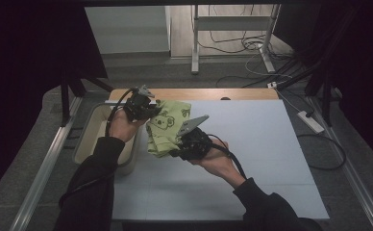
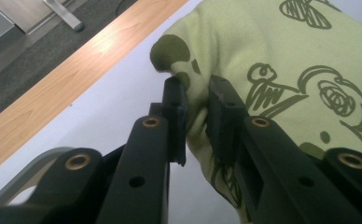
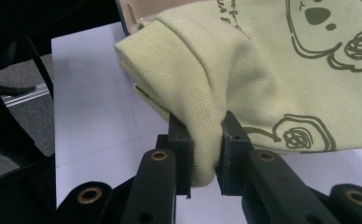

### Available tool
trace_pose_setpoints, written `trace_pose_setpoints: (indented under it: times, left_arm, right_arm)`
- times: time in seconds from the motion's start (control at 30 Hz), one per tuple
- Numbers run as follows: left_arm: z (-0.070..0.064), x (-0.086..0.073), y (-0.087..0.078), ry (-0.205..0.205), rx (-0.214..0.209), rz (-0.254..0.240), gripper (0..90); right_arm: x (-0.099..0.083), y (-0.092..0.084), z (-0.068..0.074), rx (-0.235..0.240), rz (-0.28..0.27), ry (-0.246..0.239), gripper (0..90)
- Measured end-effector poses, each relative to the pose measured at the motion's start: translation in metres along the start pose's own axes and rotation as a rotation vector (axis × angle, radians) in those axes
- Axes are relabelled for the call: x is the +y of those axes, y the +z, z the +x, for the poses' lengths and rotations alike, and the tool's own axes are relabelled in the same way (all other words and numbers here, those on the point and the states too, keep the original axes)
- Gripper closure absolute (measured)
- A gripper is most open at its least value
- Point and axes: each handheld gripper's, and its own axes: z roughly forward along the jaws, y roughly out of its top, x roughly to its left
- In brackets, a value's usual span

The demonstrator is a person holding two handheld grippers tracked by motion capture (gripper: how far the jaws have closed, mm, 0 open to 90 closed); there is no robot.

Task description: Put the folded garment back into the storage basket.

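A light green cloth [image 1: 167, 126] printed with dark koala and flower drawings hangs folded between my two grippers above the left part of the white table [image 1: 252, 159]. My left gripper [image 1: 143, 109] is shut on the cloth's far left edge; in the left gripper view the black jaws pinch a fold of the cloth [image 2: 272, 70] around my left gripper [image 2: 198, 116]. My right gripper [image 1: 184, 144] is shut on the cloth's near edge. In the right gripper view a thick fold of the cloth [image 3: 202, 93] is squeezed in my right gripper [image 3: 206, 154].
A beige bin [image 1: 89, 139] stands off the table's left edge, under the left hand. A wooden strip [image 1: 232, 94] runs along the table's far edge. Behind it are a metal stand [image 1: 232, 29], floor cables and a power strip [image 1: 310, 121].
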Motion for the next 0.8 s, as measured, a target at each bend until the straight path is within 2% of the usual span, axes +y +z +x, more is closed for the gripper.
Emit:
trace_pose_setpoints:
  times: [0.37, 0.8]
  left_arm:
    - [0.012, -0.009, -0.013, -0.029, 0.022, -0.011, 78.1]
    - [0.031, -0.02, -0.027, -0.094, 0.027, -0.019, 78.0]
  right_arm:
    - [0.015, 0.008, 0.002, 0.016, -0.026, -0.009, 78.2]
    - [0.032, 0.023, 0.005, 0.038, -0.04, -0.008, 78.2]
